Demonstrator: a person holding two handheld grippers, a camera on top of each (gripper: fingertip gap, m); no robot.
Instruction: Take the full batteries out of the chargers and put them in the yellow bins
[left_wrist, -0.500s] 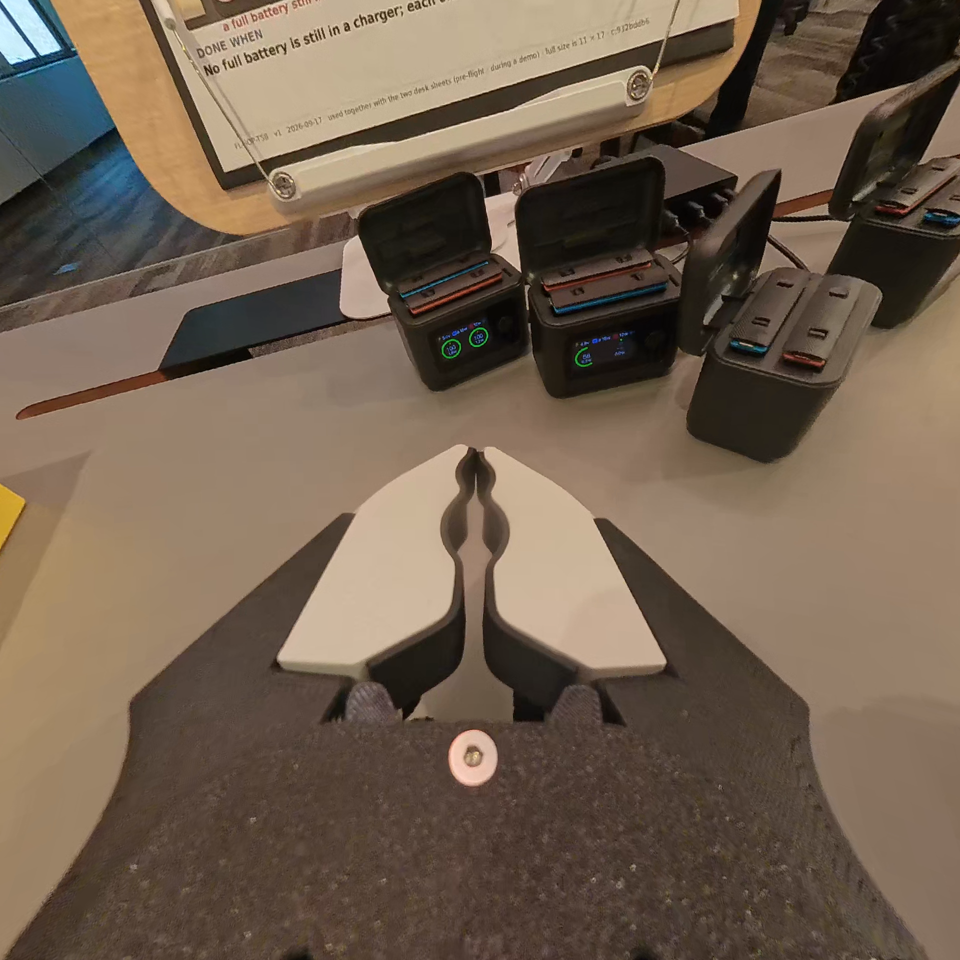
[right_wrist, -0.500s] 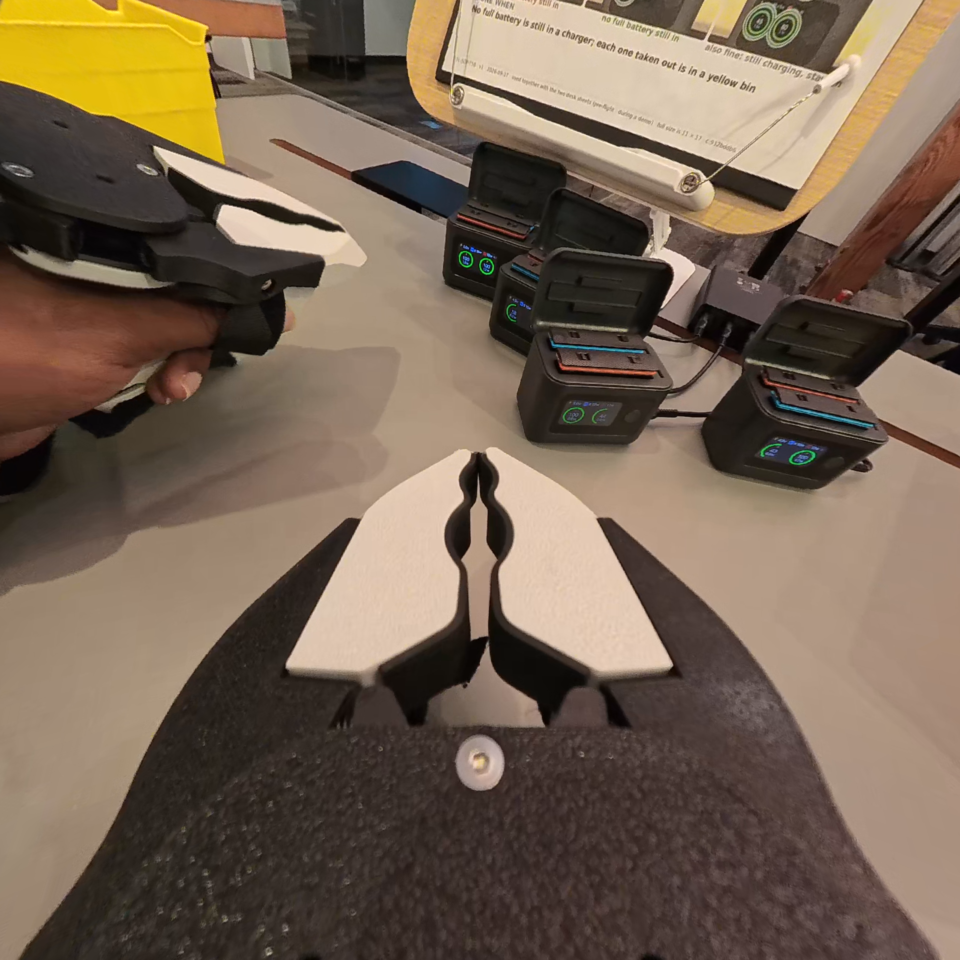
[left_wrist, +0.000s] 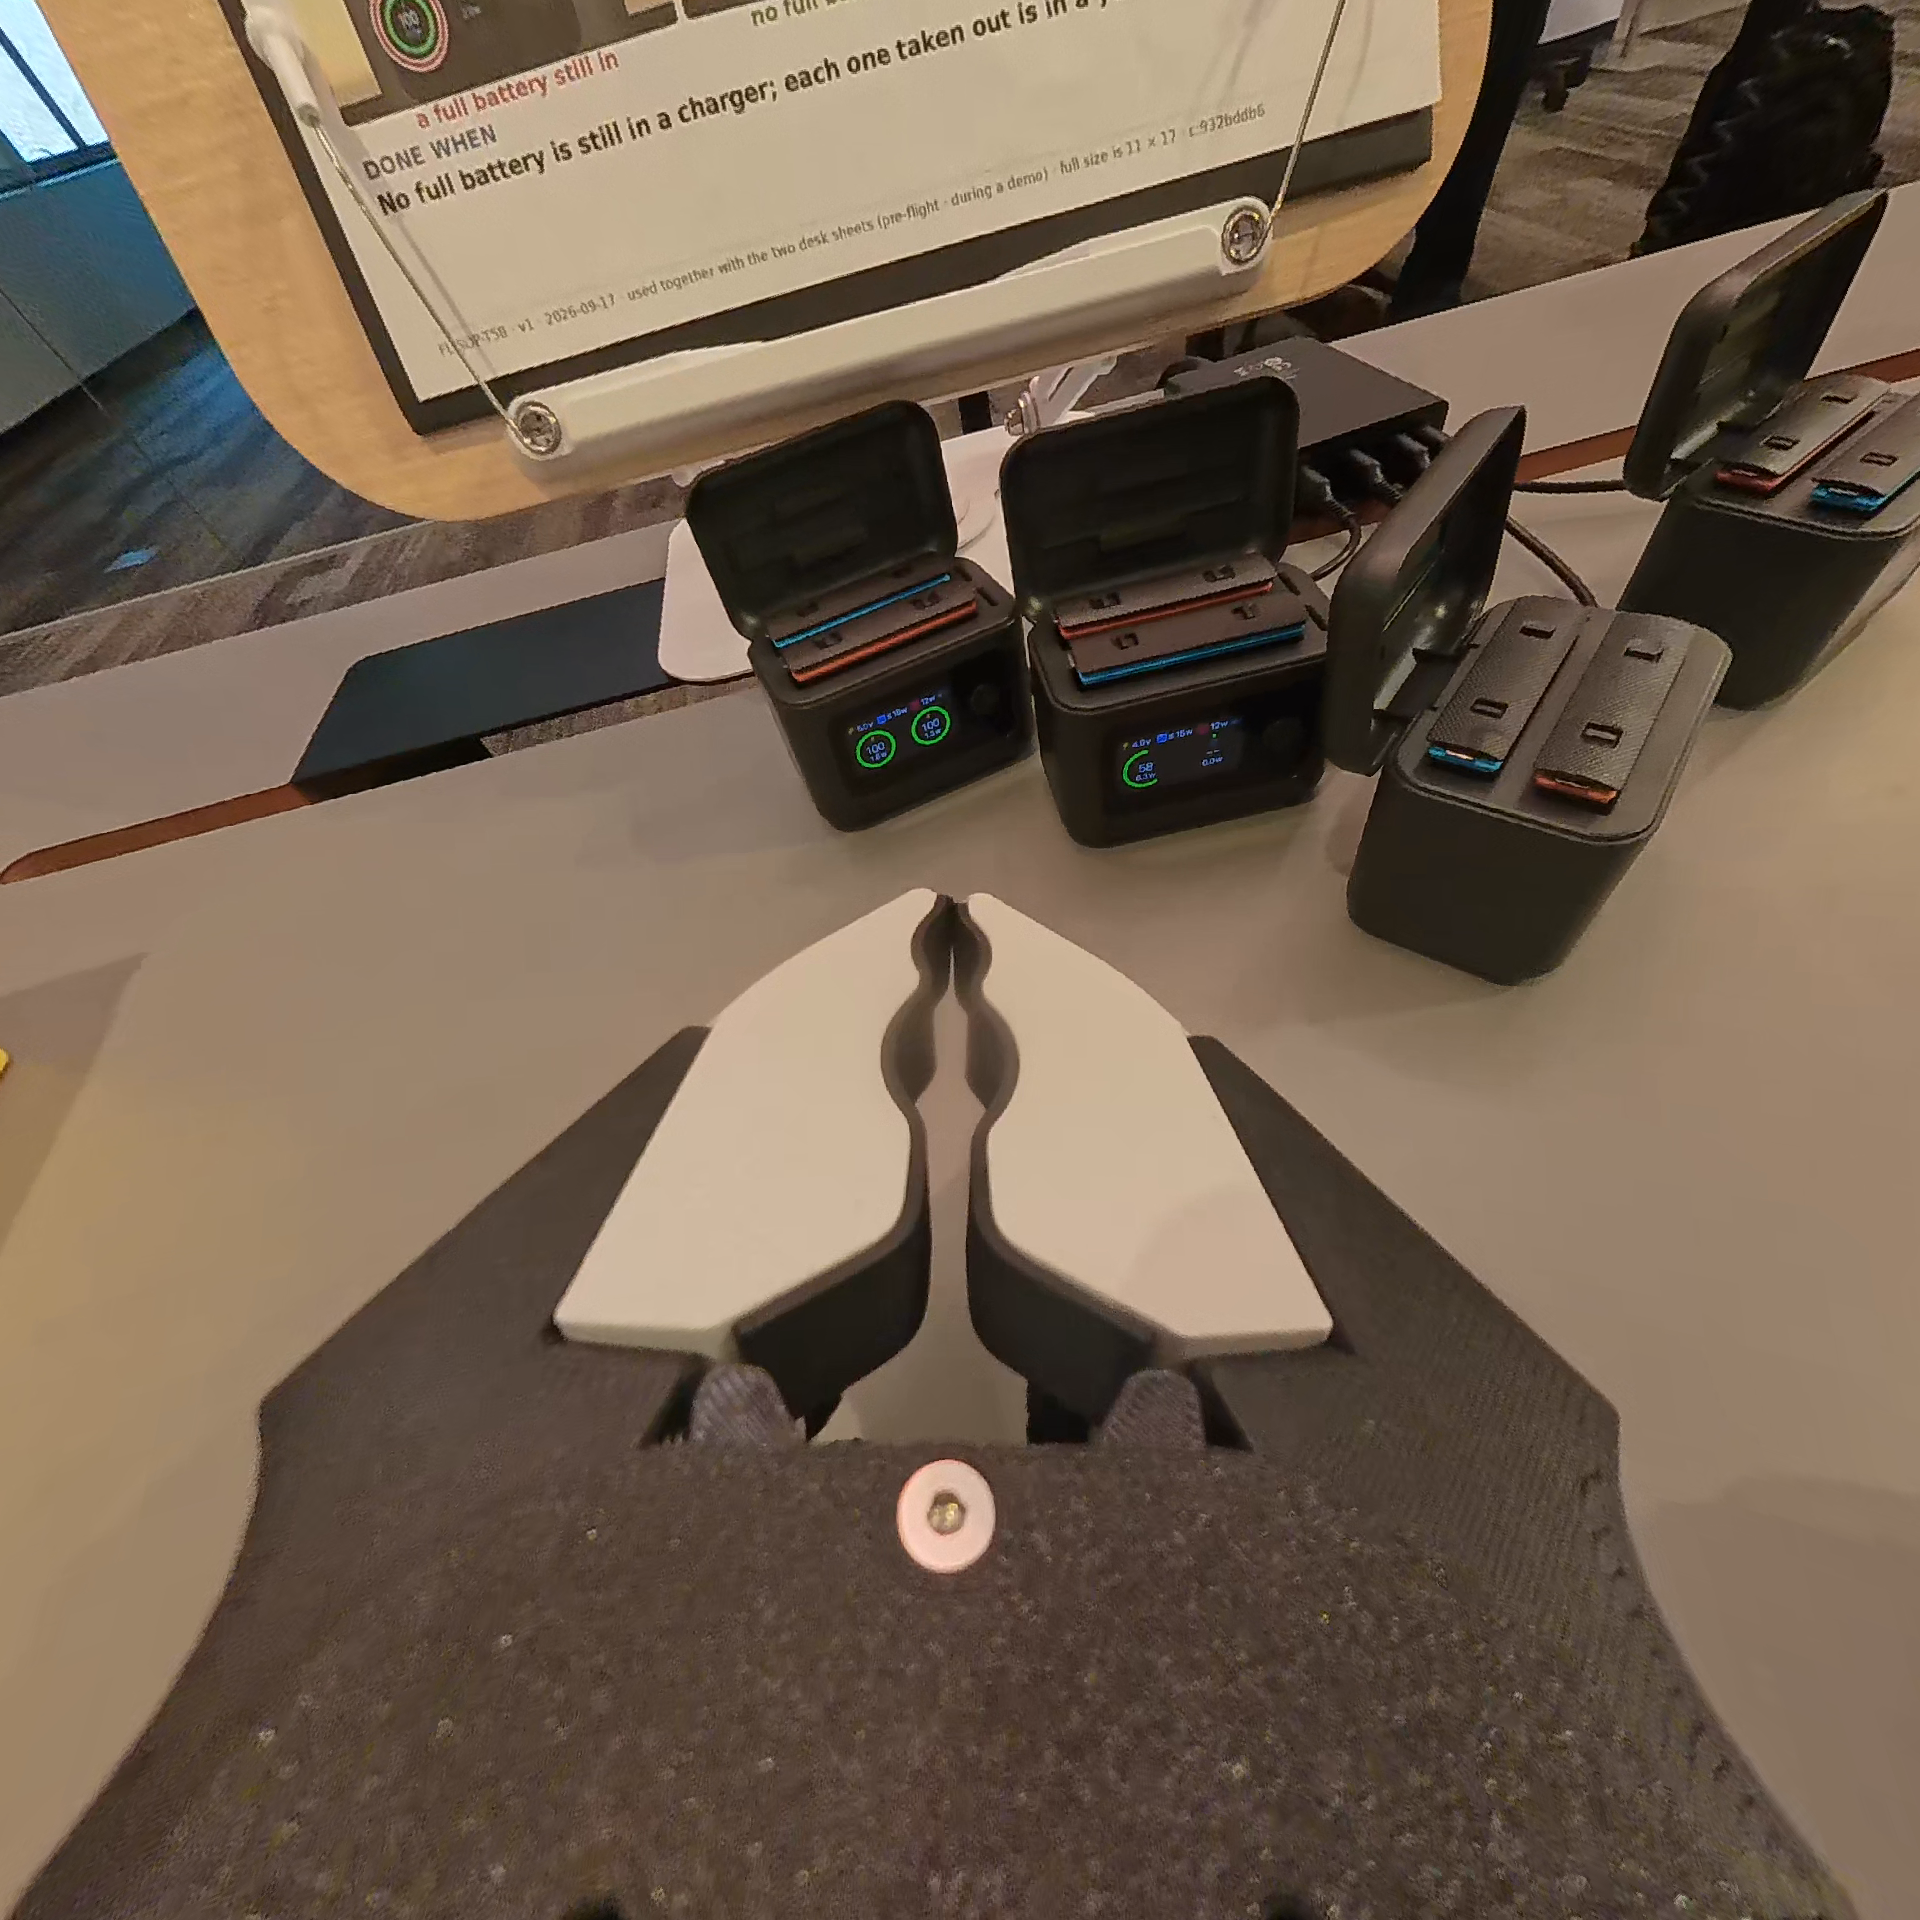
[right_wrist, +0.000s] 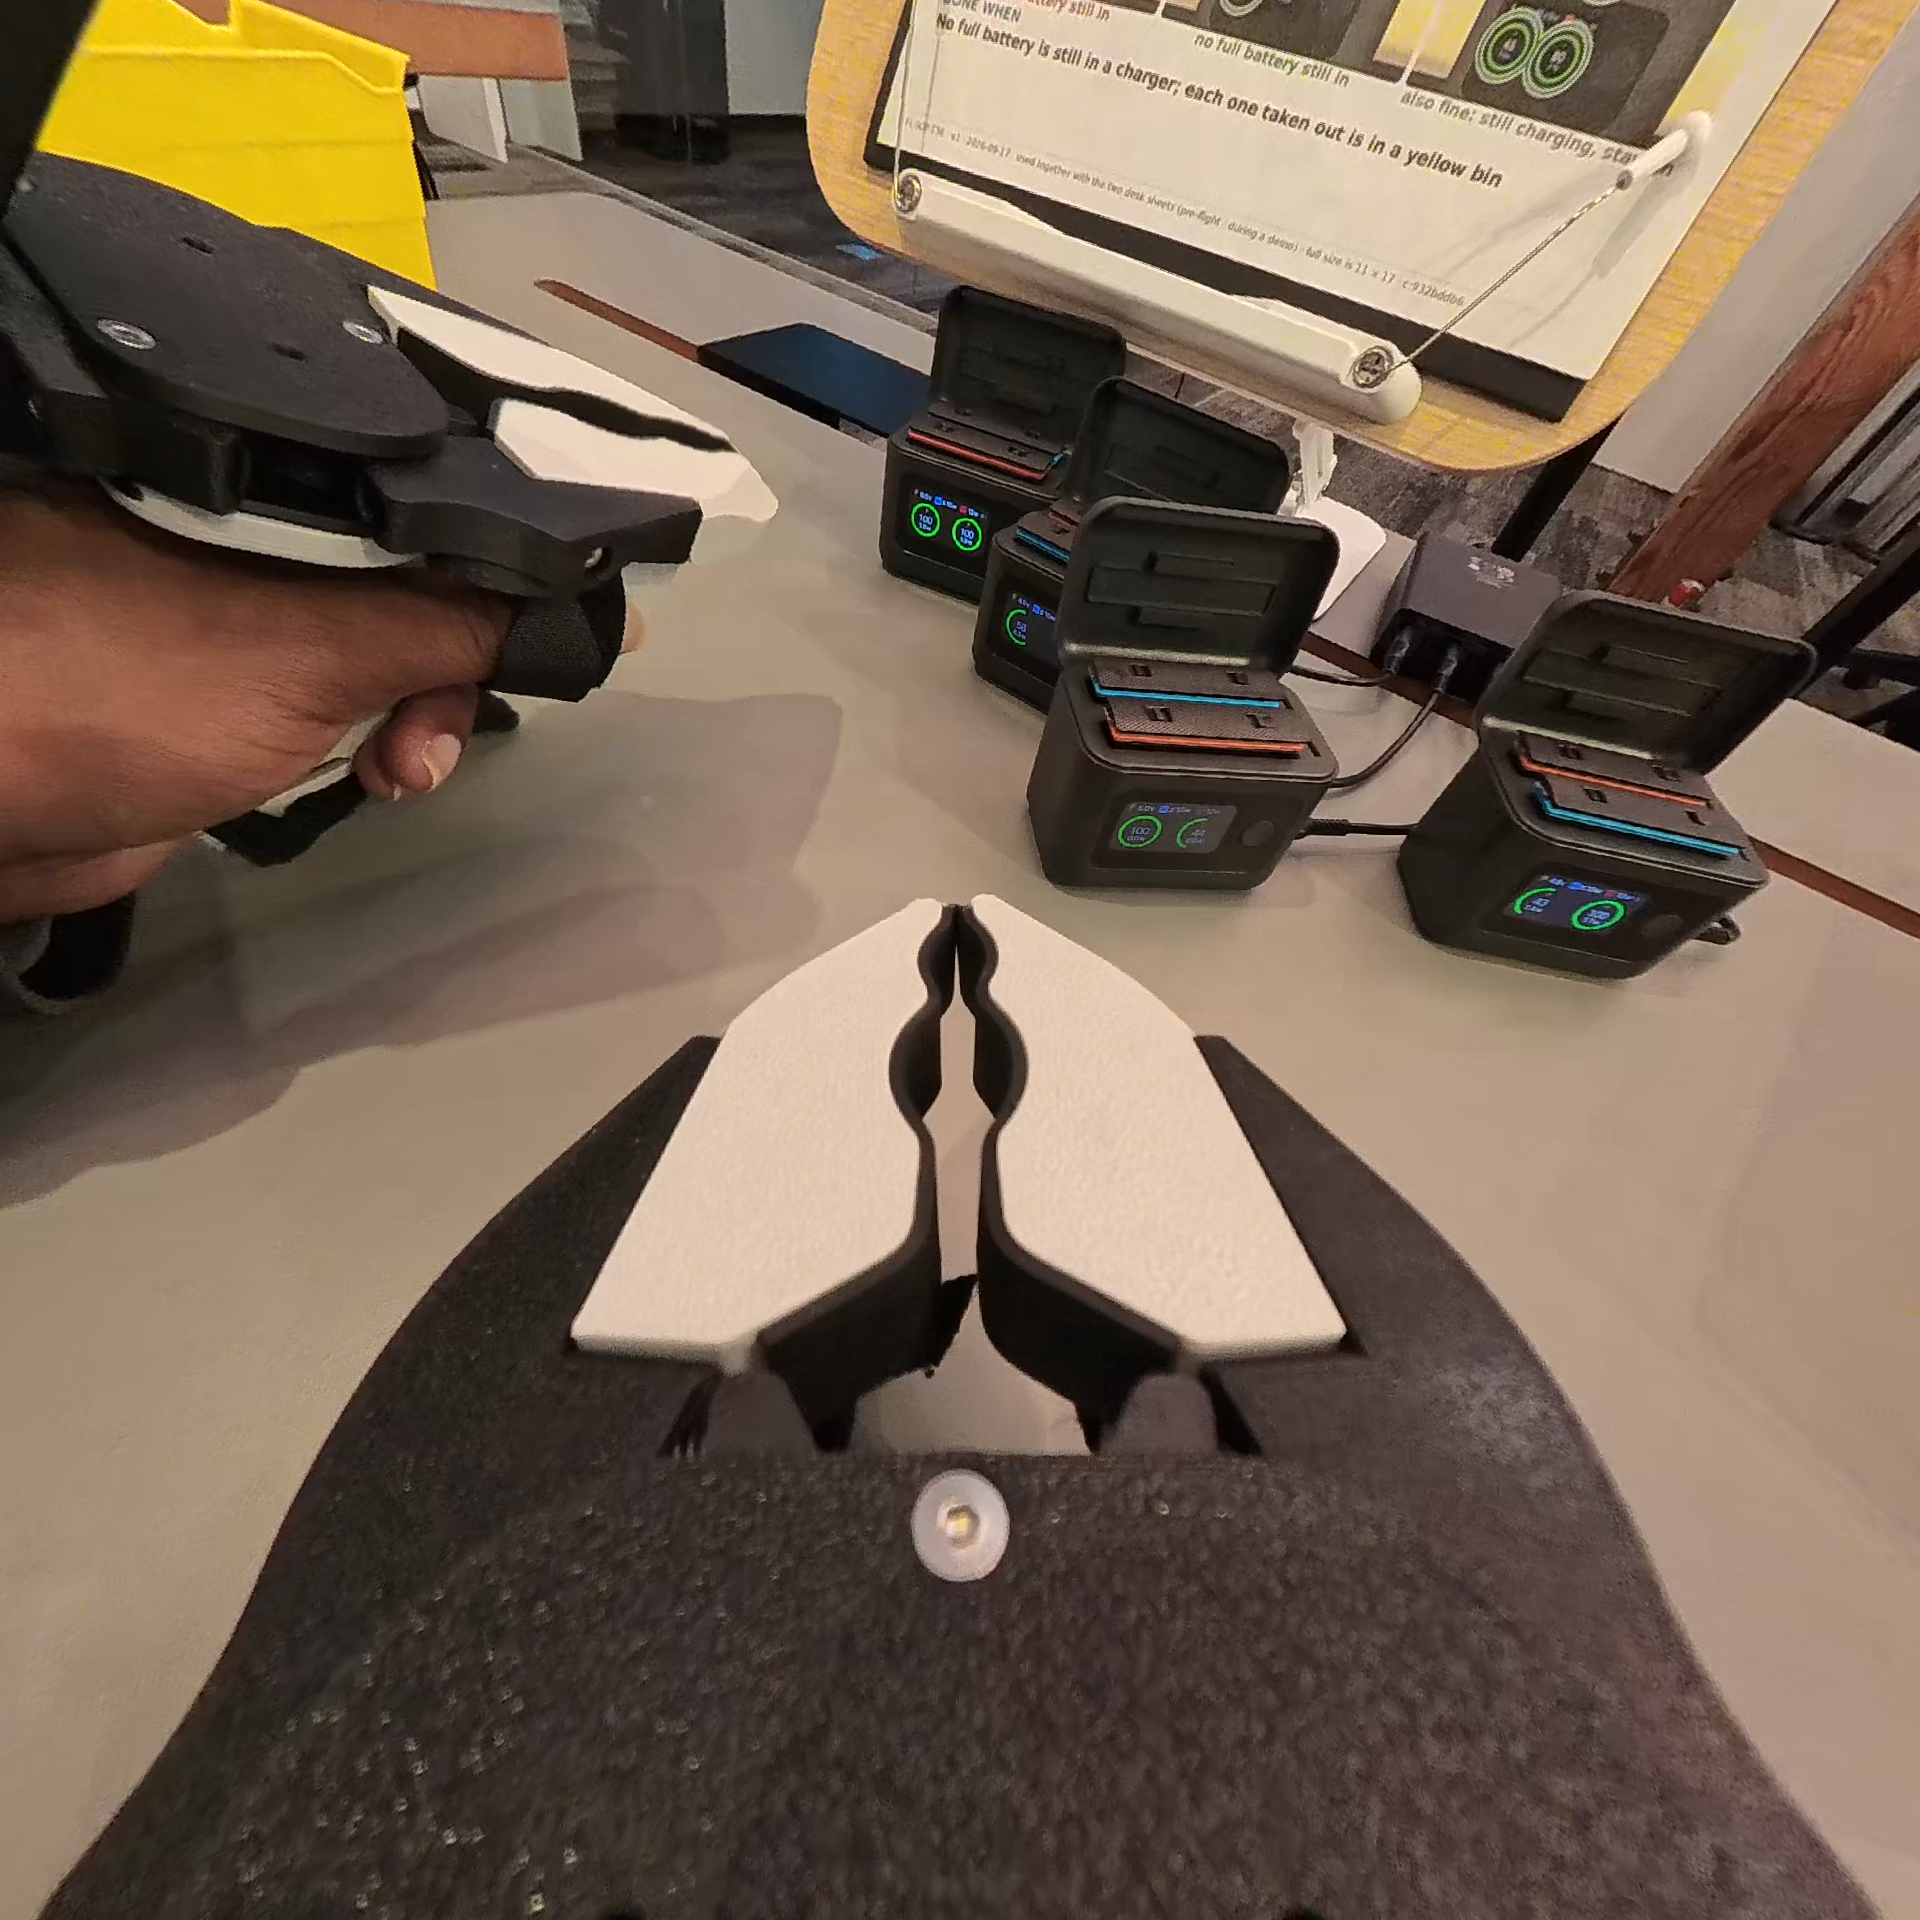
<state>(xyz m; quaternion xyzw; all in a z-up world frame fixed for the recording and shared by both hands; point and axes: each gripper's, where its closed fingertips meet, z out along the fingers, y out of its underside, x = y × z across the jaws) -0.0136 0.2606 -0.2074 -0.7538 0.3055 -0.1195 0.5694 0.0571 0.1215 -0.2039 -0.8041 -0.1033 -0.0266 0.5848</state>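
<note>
Several black battery chargers stand open on the grey table, each holding two batteries with blue or orange edges. In the left wrist view the nearest ones are a left charger (left_wrist: 883, 717) and a middle charger (left_wrist: 1179, 727), with a third (left_wrist: 1507, 800) turned sideways. My left gripper (left_wrist: 951, 909) is shut and empty, short of them. In the right wrist view my right gripper (right_wrist: 954, 914) is shut and empty, short of a charger (right_wrist: 1174, 790) and another at the right (right_wrist: 1579, 862). The left gripper (right_wrist: 727, 488) also shows there, held by a hand. A yellow bin (right_wrist: 239, 135) stands at far left.
A wooden board with a printed sheet (left_wrist: 831, 208) hangs over the back of the table. A black power hub (right_wrist: 1455, 613) with cables sits behind the chargers. A dark flat pad (left_wrist: 488, 696) lies at the table's rear left. The grippers' ends are close to 15 centimeters from one another.
Both grippers have moved slightly forward toward the chargers. Both stay shut and empty.
</note>
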